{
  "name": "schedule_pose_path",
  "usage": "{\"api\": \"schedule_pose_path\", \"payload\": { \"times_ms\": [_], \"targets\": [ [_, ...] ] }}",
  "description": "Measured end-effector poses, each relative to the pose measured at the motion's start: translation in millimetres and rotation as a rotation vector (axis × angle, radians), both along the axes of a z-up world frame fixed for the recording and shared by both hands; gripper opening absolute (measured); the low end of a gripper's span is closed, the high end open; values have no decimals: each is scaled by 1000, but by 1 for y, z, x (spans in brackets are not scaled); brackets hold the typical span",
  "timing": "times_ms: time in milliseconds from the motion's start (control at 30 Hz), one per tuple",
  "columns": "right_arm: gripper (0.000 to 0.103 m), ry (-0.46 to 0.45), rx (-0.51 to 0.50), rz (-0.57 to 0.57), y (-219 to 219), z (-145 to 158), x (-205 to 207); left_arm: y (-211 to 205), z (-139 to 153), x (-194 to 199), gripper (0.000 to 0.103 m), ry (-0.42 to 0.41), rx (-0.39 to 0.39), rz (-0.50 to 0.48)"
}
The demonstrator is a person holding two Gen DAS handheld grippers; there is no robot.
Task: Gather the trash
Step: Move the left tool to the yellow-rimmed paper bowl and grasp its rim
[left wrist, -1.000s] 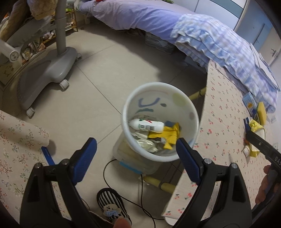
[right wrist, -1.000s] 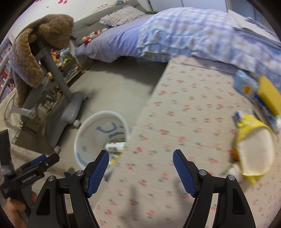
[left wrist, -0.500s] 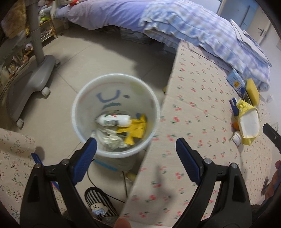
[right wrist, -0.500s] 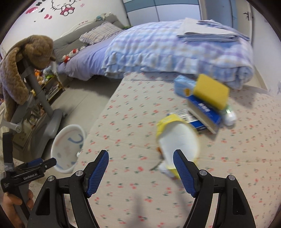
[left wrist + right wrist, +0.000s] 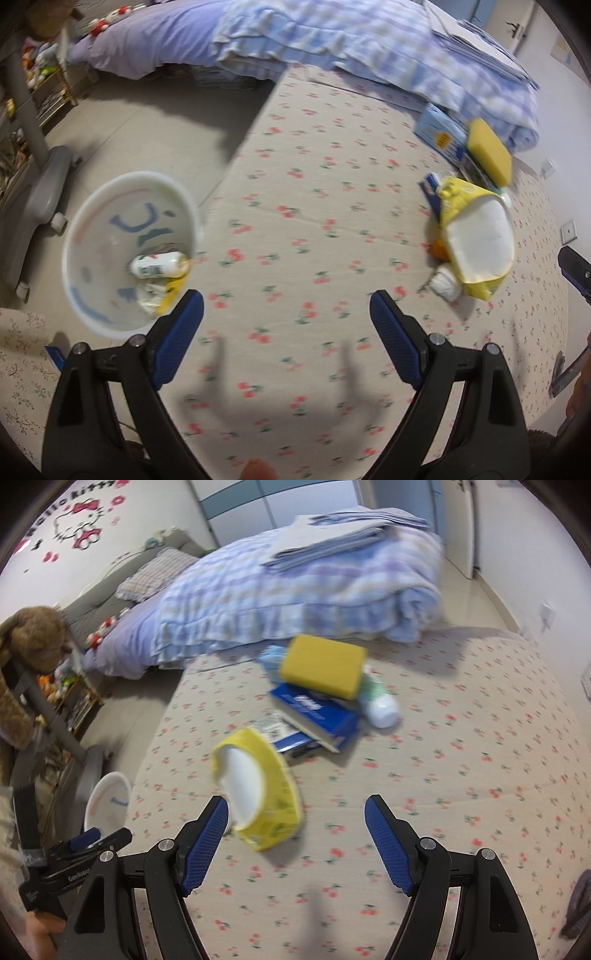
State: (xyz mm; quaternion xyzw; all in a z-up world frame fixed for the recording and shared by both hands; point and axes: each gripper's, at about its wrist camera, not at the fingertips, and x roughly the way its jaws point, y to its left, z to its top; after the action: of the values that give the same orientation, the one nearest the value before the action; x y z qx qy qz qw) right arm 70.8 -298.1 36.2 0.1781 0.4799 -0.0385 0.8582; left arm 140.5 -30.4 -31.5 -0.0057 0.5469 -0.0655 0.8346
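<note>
Both my tools have swung off the trash bin (image 5: 129,251) onto the tabletop (image 5: 314,155). Right tool (image 5: 295,834) gapes wide, the yellow cup (image 5: 258,790) just beyond its left finger; left tool (image 5: 286,325) gapes empty. Only my left view shows bin contents and crumpled tissue (image 5: 445,284) beside the cup.

We have swung our left gripper (image 5: 286,321) off the bin (image 5: 129,251) and over the table (image 5: 314,229); the bin now lies at its left. Our right gripper (image 5: 295,829) has closed in on the yellow cup (image 5: 258,794), now lying just beyond its left finger (image 5: 207,842).
</note>
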Motion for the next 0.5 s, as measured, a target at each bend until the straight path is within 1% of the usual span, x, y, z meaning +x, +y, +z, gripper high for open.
{"api": "schedule_pose_path", "payload": {
  "times_ms": [200, 267, 400, 500],
  "targets": [
    [78, 36, -2, -56, -40, -7, -13, -42, 0, 2, 91, -1, -27, -47],
    [78, 47, 0, -69, -49, -10, -17, -56, -1, 4, 91, 6, -57, -58],
    [78, 74, 8, -100, -67, -16, -23, -80, 2, 7, 91, -3, -156, -78],
    [78, 86, 18, -117, -77, -19, -27, -103, 3, 8, 91, -14, -233, -130]
  ]
}}
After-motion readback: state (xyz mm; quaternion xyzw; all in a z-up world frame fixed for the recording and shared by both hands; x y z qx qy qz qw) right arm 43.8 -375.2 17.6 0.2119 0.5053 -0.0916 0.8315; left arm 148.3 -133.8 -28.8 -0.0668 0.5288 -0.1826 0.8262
